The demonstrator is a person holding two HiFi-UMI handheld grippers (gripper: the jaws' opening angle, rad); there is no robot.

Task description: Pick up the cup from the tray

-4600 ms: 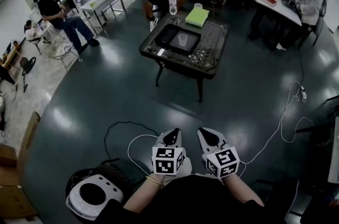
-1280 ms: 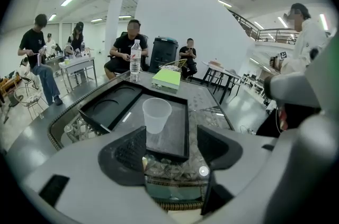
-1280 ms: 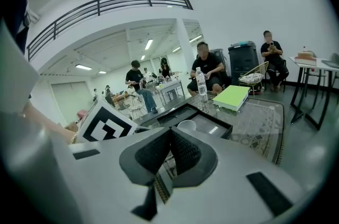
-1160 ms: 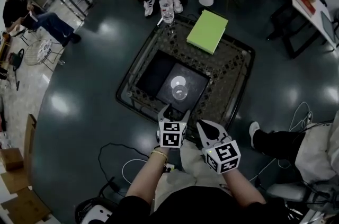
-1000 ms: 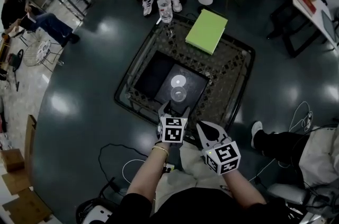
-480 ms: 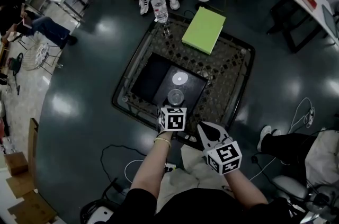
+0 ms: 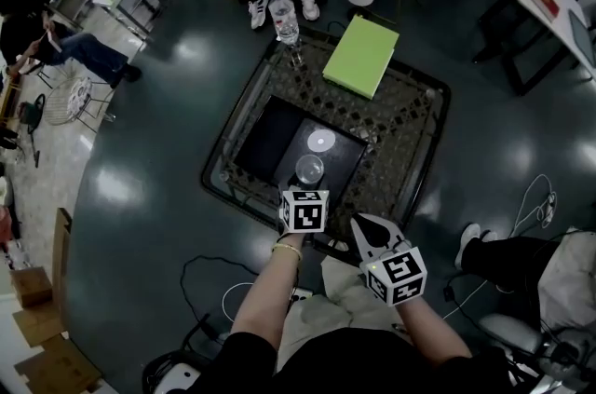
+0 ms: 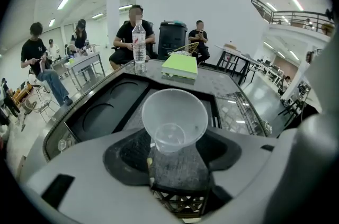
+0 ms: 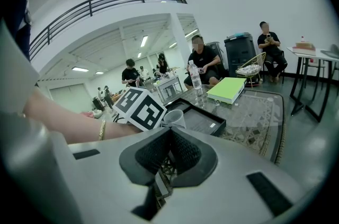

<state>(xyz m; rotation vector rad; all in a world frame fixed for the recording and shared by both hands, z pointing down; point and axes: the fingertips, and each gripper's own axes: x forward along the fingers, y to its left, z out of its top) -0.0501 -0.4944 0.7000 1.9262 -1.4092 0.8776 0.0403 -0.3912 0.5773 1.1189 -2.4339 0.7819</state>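
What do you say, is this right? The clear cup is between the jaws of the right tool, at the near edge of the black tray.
Wrong tool. The clear cup is between the jaws of the left tool, now closing, at the near edge of the black tray. The left gripper view shows this; the right tool is shut and empty.

The left gripper (image 8: pixel 174 148) is closing its jaws, a clear cup (image 8: pixel 175 118) between them, tray (image 8: pixel 100 117) behind
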